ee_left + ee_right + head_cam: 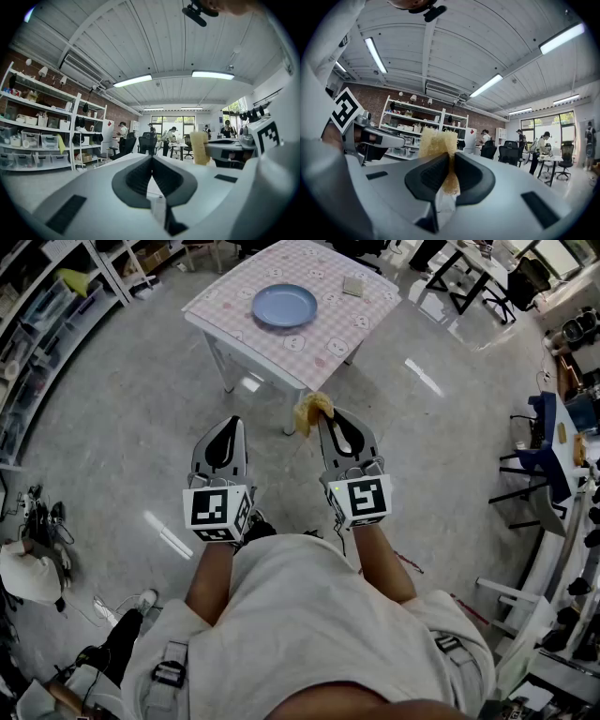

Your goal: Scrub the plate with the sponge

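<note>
Between the jaws of the right gripper (324, 418) sits a yellow sponge (312, 411), pinched tight, with its ragged top standing out past the tips in the right gripper view (437, 139). The left gripper (232, 425) is held just beside it at about the same height; its jaws are pressed together with nothing between them (152, 160). Both are held out over the grey floor (131, 427), short of the table (323, 345) and well apart from what lies on it. The blue plate (284, 305) lies flat on the pink checked tablecloth, near the middle of the table, and a small beige square (353, 286) lies to its right, nearer the far edge. Storage shelves (37, 324) run along the left side of the room.
</note>
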`<state>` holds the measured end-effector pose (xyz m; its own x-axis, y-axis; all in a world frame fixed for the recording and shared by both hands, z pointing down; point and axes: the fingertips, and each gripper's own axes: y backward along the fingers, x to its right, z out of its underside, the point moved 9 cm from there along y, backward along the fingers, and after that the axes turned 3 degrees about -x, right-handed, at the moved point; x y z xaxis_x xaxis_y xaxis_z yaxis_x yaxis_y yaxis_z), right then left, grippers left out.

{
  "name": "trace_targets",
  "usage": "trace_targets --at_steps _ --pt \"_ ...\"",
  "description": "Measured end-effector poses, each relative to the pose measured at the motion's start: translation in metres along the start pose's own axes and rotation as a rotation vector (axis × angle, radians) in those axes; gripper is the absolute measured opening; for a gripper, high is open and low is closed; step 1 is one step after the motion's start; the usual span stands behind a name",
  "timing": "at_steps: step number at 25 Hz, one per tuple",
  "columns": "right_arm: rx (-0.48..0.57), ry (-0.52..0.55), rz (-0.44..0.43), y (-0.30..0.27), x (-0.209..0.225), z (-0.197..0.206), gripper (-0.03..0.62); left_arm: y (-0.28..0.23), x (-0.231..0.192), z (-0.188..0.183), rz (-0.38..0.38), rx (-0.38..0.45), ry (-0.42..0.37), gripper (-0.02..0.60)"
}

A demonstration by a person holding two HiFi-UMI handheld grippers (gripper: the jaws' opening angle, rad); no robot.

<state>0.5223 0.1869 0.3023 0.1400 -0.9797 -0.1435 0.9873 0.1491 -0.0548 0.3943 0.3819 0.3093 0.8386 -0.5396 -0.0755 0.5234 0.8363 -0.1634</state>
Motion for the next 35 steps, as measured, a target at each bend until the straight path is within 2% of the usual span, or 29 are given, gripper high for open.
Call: trace_targets --at_steps 11,16,23,30,35 --pt "-0.021 -0.019 -0.029 -0.030 -0.028 0.004 0.043 0.001 -0.039 0.010 0.019 -0.030 -0.005 0.012" --pt "-0.047 -0.025 -0.040 -0.063 -0.055 0.007 0.043 0.002 -0.078 0.018 0.033 -0.062 0.005 0.023" --pt "-0.070 -0.027 -0.060 -0.106 -0.084 0.006 0.043 0.001 -0.133 0.019 0.006 -0.082 0.011 0.044" --pt "-0.120 -0.031 -0.104 -0.160 -0.073 0.027 0.043 -0.028 -0.163 0.038 -0.040 -0.132 0.069 0.044" --pt "-0.088 -0.042 -0.140 -0.227 -0.053 0.030 0.043 -0.069 -0.202 0.030 -0.095 -0.136 0.069 0.044"
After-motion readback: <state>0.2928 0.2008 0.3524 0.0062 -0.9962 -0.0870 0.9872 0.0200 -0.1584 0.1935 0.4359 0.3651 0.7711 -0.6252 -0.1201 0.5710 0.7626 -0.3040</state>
